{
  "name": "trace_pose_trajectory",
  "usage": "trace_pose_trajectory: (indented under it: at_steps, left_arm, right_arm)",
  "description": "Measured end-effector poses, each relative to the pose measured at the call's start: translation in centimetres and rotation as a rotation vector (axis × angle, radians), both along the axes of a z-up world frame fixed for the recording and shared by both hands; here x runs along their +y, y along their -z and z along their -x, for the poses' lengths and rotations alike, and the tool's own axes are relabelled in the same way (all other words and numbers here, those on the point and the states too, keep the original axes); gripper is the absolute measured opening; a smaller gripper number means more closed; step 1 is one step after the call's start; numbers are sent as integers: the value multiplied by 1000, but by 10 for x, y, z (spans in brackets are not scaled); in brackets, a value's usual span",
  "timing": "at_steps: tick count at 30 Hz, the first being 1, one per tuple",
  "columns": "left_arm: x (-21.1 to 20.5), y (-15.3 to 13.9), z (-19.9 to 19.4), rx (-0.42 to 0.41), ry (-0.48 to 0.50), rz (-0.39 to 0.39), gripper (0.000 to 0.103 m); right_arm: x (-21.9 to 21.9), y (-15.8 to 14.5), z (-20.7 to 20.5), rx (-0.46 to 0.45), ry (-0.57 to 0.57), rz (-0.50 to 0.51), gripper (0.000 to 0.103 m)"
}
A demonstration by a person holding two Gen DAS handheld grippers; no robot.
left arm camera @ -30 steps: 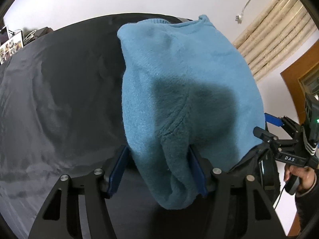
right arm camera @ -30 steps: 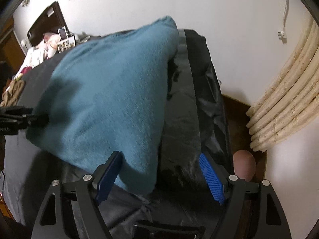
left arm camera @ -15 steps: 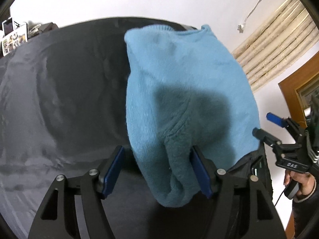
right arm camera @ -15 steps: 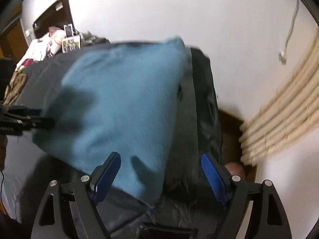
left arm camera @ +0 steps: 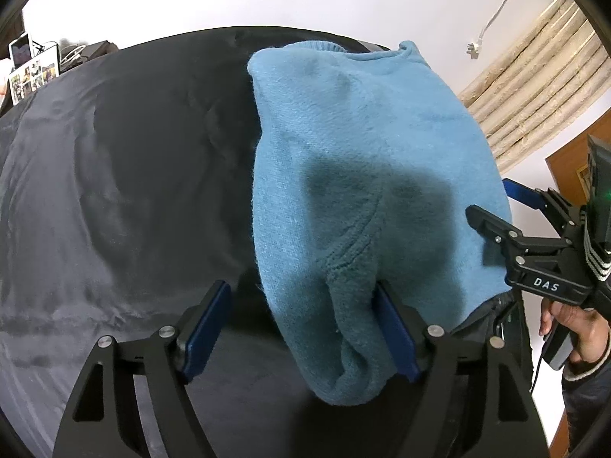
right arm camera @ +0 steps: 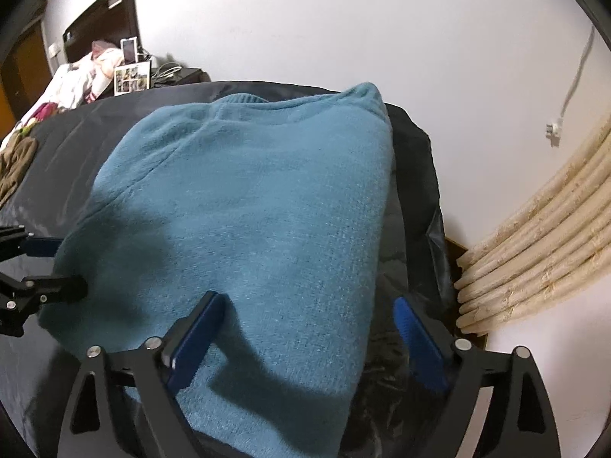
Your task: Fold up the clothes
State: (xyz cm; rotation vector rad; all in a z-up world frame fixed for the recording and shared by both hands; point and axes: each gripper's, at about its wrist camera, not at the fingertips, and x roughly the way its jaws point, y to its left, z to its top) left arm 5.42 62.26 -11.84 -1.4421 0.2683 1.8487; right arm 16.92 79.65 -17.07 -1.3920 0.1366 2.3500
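Observation:
A teal-blue knit sweater (left arm camera: 362, 175) lies folded in a long block on a dark sheet (left arm camera: 126, 191), collar end at the far side. My left gripper (left arm camera: 301, 324) is open, its jaws wide apart, with the sweater's near left corner lying between them against the right pad. My right gripper (right arm camera: 309, 328) is open over the sweater's (right arm camera: 248, 206) near right edge; the cloth lies between its jaws, nearer the left pad. The right gripper also shows at the right of the left wrist view (left arm camera: 492, 206), and the left gripper at the left edge of the right wrist view (right arm camera: 46, 263).
The dark sheet (right arm camera: 412, 198) covers a bed that ends just right of the sweater. A white wall stands behind, with beige bamboo poles (right arm camera: 542, 252) leaning at the right. A photo frame (right arm camera: 131, 78) and piled clothes (right arm camera: 72, 84) lie at the far left.
The right gripper has moved forward and left over the sweater's near edge. The left gripper has stayed open around the sweater's corner, barely shifting.

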Motion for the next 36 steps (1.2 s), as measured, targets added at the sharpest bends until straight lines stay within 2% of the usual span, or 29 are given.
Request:
trace_pose_trajectory:
  at_steps: [5,8,12,19,26,36]
  left_arm:
    - [1,0,-3,13,-21,17,81]
    - [3,-5,-9,48,-24,36,81]
    - [5,-16,-22,98,-19,40,81]
    - [20,-40,-50,135,-39,32,82]
    - [2,-44,-56,142,-40,37,84]
    - [3,-46,-70,158,-16,66,84]
  right_arm:
    - [2,1,1,-10,40,12,97]
    - [3,-4,-1,-8,51,31,97]
    - [-7,-15,-11,24,46,71,97]
    - [-30,-18,-33,5,70,142,97]
    - [-35,-16,-55,-4,123,166,97]
    - [-44,-3,-67,-36,169,248,97]
